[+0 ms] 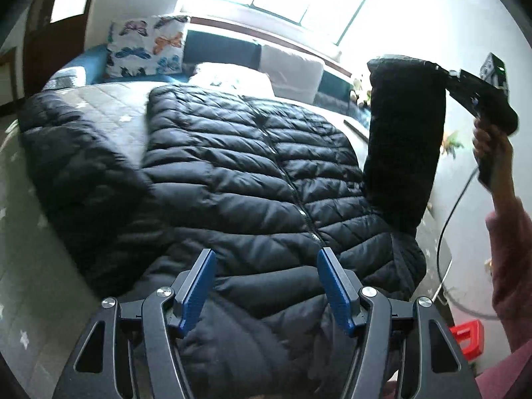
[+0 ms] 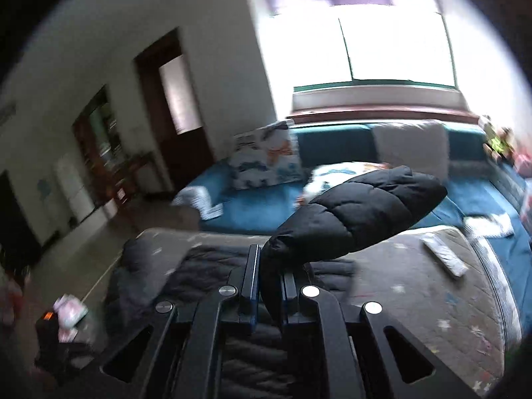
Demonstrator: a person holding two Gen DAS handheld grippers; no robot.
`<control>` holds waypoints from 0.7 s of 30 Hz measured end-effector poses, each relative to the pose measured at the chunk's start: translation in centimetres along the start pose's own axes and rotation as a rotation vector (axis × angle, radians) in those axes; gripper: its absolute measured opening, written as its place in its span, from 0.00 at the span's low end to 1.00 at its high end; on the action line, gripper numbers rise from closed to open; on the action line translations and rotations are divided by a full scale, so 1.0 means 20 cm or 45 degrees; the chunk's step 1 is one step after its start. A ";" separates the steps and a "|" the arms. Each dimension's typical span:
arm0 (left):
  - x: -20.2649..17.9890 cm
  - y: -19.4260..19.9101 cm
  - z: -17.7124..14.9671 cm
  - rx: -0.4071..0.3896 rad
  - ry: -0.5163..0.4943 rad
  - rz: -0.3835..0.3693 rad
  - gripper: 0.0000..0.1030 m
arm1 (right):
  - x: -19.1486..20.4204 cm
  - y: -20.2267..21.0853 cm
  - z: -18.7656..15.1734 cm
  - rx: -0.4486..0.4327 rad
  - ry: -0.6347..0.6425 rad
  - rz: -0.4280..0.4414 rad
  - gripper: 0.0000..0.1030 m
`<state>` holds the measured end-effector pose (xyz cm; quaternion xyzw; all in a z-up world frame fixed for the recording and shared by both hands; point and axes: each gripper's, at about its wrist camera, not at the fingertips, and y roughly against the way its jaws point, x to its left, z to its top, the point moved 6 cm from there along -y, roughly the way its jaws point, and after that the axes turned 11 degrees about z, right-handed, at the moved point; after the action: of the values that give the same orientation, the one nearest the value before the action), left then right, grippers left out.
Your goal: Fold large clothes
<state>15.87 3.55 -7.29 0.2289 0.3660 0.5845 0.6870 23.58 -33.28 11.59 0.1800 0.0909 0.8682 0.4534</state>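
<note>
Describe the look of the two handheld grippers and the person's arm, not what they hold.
The left gripper has black skeletal linkage arms with triangular cutouts, silver round pivot bolts and ribbed blue finger pads. The right gripper is the same build; from the left wrist view its black pistol-style body carries a boxy camera with a green light and a trailing black cable. The sleeve is pink.
</note>
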 end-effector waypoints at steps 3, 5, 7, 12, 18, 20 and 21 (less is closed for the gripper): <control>0.08 0.08 -0.04 -0.043 0.043 -0.016 0.65 | 0.27 -0.12 -0.08 0.082 0.095 0.051 0.11; 0.13 0.11 -0.07 -0.060 0.071 -0.034 0.65 | 0.47 -0.22 -0.22 0.168 0.179 0.082 0.11; 0.17 0.14 -0.10 -0.072 0.105 -0.049 0.65 | 0.62 -0.32 -0.37 0.261 0.245 0.108 0.11; 0.21 0.13 -0.19 -0.055 0.152 -0.100 0.65 | 0.88 -0.54 -0.85 0.505 0.410 0.081 0.11; 0.17 0.05 -0.24 -0.017 0.172 -0.134 0.65 | 0.92 -0.63 -1.21 0.749 0.576 0.027 0.14; 0.17 0.03 -0.24 -0.007 0.193 -0.139 0.65 | 0.95 -0.60 -1.20 0.748 0.648 0.025 0.20; 0.16 0.02 -0.24 -0.006 0.207 -0.158 0.65 | 0.96 -0.58 -1.19 0.744 0.656 0.042 0.27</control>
<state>12.11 6.32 -10.66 0.1560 0.4327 0.5584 0.6904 12.85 -10.81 -9.58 0.0790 0.4423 0.8296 0.3315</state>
